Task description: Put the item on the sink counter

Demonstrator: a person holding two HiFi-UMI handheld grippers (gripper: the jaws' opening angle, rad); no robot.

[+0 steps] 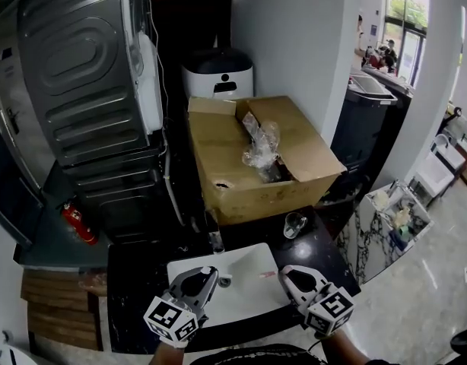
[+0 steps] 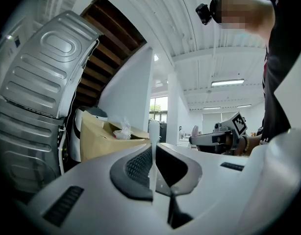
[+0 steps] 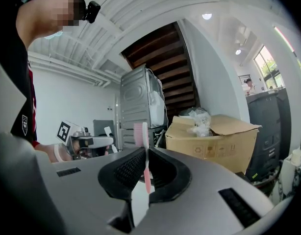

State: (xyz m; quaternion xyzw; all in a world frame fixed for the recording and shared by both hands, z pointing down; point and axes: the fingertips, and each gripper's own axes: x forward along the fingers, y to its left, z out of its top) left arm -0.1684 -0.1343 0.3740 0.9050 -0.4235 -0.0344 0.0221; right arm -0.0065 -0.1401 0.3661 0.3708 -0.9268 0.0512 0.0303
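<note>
Toothbrushes stand upright in both claws by the sink counter (image 1: 136,280): the right gripper (image 3: 144,155) is clenched on a pink toothbrush (image 3: 139,132), the left gripper (image 2: 153,153) on a white toothbrush (image 2: 153,131). Light, stiff, slick plastic, I'd judge; pinching the handle's middle looks surest.

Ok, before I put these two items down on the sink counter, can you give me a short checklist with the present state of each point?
1. Right hand-held gripper grips the pink toothbrush: ok, jaws closed on it.
2. Left hand-held gripper grips the white stick, likely a toothbrush: ok.
3. Both items upright in the jaws: ok.
4. Bare black counter to the right of the white basin: ok.
5. Glass cup out of the way: ok, it stands behind the basin, apart from both grippers.
6. Items over the counter, not the basin: not ok, both gripper tips are at the basin.
</note>
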